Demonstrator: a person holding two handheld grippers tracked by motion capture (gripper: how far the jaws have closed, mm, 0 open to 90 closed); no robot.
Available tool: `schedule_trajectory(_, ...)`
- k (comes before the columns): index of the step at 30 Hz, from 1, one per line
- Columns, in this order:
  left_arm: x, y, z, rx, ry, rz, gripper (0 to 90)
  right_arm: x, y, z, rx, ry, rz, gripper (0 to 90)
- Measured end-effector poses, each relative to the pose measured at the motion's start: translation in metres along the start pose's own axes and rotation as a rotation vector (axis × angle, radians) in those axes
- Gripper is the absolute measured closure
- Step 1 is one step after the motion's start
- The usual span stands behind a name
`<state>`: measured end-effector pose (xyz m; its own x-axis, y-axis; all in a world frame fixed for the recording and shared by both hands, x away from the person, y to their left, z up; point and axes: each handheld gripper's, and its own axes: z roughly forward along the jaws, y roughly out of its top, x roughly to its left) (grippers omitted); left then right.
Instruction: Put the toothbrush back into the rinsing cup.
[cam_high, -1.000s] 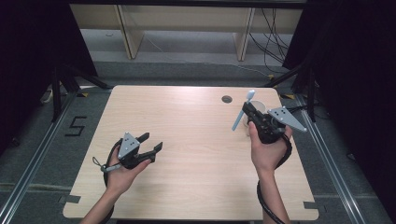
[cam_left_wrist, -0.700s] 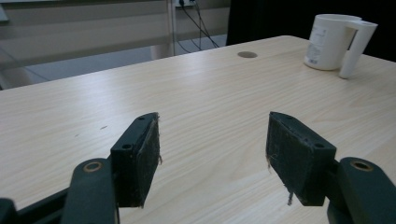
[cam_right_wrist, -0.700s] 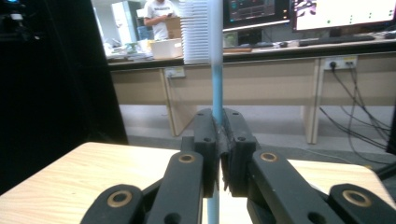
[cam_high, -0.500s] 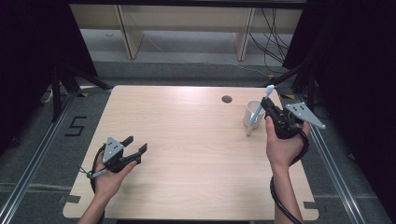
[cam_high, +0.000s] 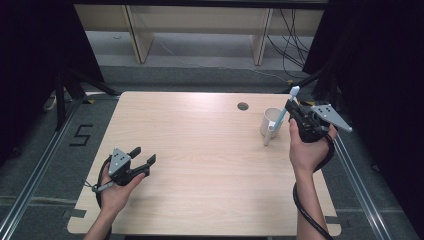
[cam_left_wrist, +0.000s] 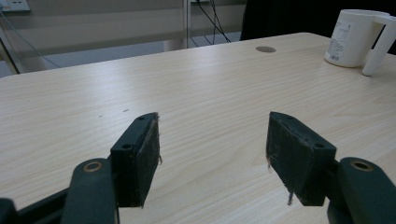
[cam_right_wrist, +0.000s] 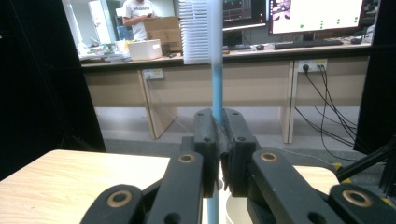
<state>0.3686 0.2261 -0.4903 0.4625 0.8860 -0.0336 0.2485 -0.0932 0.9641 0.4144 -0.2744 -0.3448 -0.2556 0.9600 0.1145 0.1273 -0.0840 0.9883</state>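
We see the toothbrush (cam_high: 283, 116) clamped by its blue handle in the right gripper (cam_high: 294, 111), bristle end up, at the far right of the table (cam_high: 200, 150). Its lower end hangs over the white mug (cam_high: 270, 121), just left of that gripper. Near left, the left gripper (cam_high: 142, 160) rests with jaws wide apart, holding nothing.

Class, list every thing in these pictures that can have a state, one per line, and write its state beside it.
Right gripper: shut on the toothbrush.
Toothbrush: gripped by its blue handle, bristle end up.
Mug: upright on the table, handle towards the person; inside not visible.
Left gripper: open, holding nothing, low over the table.
Table: bare wood, with a small round hole near the far edge.
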Motion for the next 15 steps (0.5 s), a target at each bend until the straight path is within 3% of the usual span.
schedule_trajectory(15, 0.002, 0.001, 0.001, -0.019, -0.002, -0.001, 34.3, -0.001, 0.002, 0.016, -0.007, -0.009, -0.008, 86.1)
